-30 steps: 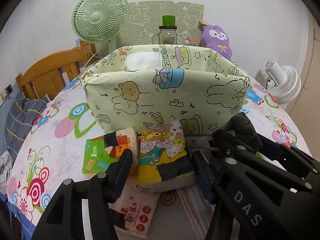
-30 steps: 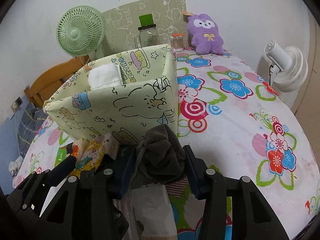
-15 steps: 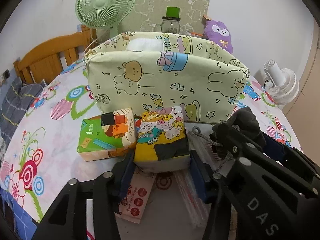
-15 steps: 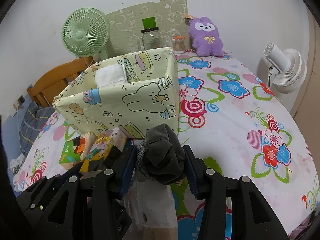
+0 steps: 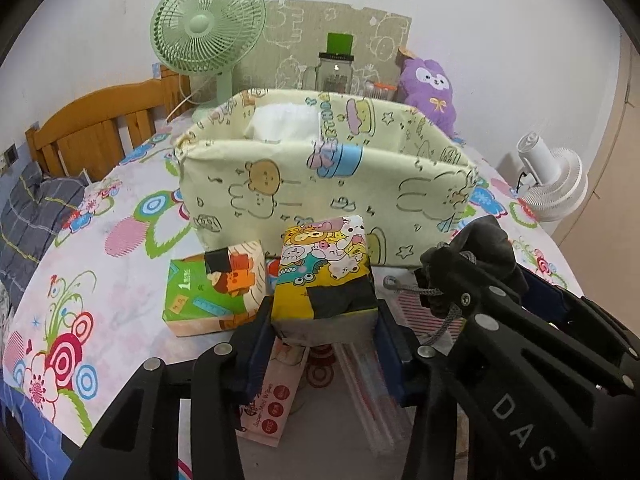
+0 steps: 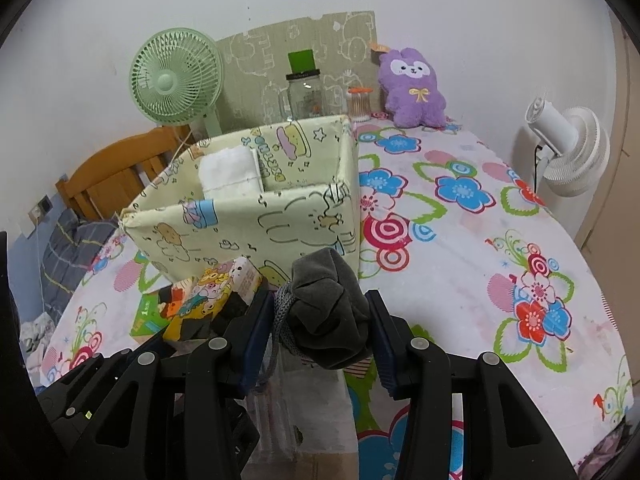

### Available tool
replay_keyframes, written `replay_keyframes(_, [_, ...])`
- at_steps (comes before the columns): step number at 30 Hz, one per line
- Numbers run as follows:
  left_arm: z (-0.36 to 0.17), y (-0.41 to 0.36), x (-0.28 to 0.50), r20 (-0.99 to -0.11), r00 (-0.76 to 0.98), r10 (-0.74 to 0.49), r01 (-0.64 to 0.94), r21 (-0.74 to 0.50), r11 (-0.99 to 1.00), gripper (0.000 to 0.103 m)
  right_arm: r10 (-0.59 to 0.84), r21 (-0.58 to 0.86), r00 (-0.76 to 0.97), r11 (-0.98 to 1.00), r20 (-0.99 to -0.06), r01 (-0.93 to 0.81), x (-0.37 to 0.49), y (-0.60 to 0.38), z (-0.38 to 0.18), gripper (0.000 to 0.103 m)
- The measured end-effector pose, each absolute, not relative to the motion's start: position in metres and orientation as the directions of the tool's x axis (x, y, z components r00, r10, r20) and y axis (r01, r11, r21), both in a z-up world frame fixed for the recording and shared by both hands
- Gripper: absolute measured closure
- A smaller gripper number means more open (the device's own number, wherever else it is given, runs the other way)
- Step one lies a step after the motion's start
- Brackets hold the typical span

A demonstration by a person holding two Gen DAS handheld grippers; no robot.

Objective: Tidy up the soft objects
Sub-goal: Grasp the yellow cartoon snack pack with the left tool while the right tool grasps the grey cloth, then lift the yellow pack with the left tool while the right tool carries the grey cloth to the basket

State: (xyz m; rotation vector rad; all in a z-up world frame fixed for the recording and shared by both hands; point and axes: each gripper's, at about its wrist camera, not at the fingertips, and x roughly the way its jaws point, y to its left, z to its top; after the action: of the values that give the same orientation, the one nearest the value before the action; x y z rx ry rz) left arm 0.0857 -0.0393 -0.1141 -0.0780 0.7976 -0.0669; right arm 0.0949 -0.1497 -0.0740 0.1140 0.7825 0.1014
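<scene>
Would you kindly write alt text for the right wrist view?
The right gripper clamps a dark grey drawstring pouch above a floral tablecloth, facing a cartoon-print fabric bin that holds a white towel.

Fabric bin (image 5: 320,196) at 12 o'clock, towel (image 5: 280,124) inside; tissue packs (image 5: 216,292) before it; fan (image 5: 208,36), jar (image 5: 336,72), plush (image 5: 430,92) behind.

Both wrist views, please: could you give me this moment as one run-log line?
left gripper: shut on cartoon tissue pack | right gripper: shut on grey drawstring pouch | fabric bin: holds white cloth | green tissue pack: on table
</scene>
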Motion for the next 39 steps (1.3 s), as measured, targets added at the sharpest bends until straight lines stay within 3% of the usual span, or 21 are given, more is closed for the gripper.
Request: replay_keyframes(39, [-0.013, -0.044, 0.043, -0.550, 0.829, -0.104, 0.085, -0.060, 0.995, 0.055, 0.126, 0.168, 0.829, 0.985, -0.545, -0.040, 0.046, -0.156, 0.028, 0.054])
